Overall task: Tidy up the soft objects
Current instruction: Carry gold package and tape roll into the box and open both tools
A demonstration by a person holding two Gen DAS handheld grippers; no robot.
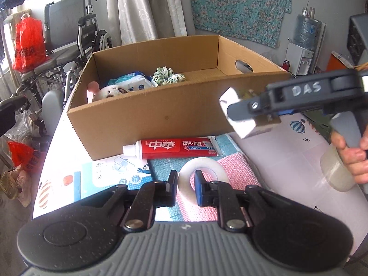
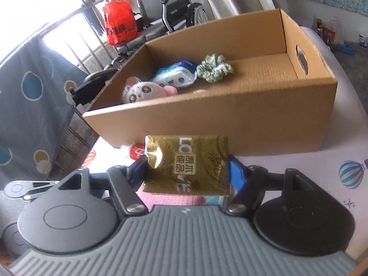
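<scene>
Carrying the gold tissue pack to the box

My right gripper [image 2: 187, 170] clamps the tissue pack [image 2: 187, 164] just short of the cardboard box [image 2: 241, 115], where the plush toy [image 2: 142, 90] already lies. I must lift it over the near wall, then release. My left gripper [image 1: 186, 184] is closed, holding nothing, above the tape roll [image 1: 202, 170].

A pale table [image 1: 283, 156] printed with balloons carries a cardboard box [image 1: 149, 115]. Just in front of the box lies a red toothpaste tube [image 1: 174, 148], touching its front wall. Nearer than the tube lie a blue and pink cloth [image 1: 232, 170], and left of it a blue-white packet [image 1: 115, 172].
</scene>
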